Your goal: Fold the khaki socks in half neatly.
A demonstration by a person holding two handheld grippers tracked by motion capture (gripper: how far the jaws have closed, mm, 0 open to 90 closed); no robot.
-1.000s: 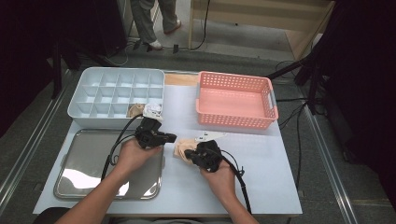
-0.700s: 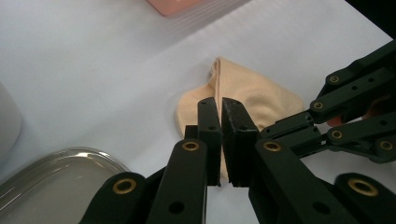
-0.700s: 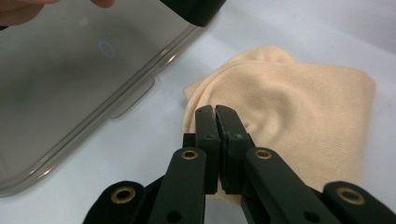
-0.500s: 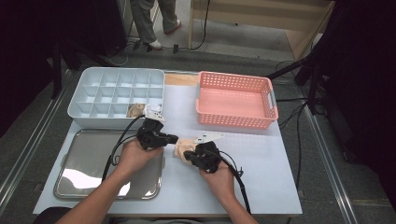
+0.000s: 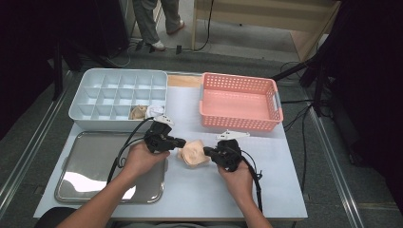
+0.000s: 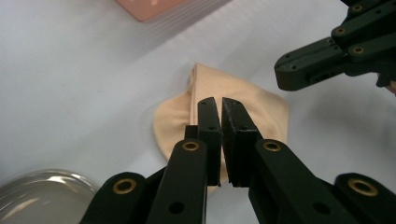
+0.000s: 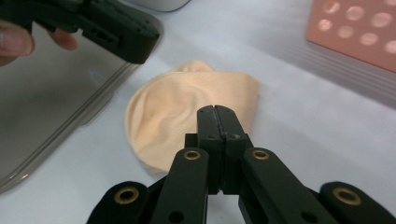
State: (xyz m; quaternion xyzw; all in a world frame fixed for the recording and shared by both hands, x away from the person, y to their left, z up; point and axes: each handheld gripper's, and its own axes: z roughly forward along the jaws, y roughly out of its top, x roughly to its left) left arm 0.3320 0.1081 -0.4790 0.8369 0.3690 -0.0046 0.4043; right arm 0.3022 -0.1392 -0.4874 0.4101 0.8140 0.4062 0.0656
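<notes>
Since the earlier frame, both hands have shifted only slightly: the right gripper (image 5: 207,151) has edged a little away from the peach cloth (image 5: 193,153), while the left gripper (image 5: 181,141) sits almost where it was, just beside the cloth's left edge.

Nearest the onlooker, two forearms enter from the table's near side. Left of them lies a steel tray (image 5: 90,164), shiny and shallow, its right rim under the left hand (image 5: 140,158). The right hand (image 5: 237,175) rests on the white table (image 5: 285,180), a cable trailing back from it.

Between the two grippers lies the peach cloth, crumpled into a rounded, folded heap on the bare table, just right of the tray. In the left gripper view the jaws stand clenched with only a thin slit between them, their tips over the cloth (image 6: 177,116); whether they pinch any fabric cannot be told. In the right gripper view the jaws are pressed fully together above the cloth's near edge (image 7: 187,107), with no fabric seen between the pads; the left gripper's black body (image 7: 116,28) shows at upper left.

Farther back stand a grey compartment box (image 5: 119,97), with small cloth pieces (image 5: 139,112) in its near right cells, and a pink perforated basket (image 5: 240,102) to the right. Beyond the table, a person's legs (image 5: 154,21) stand on the floor.
</notes>
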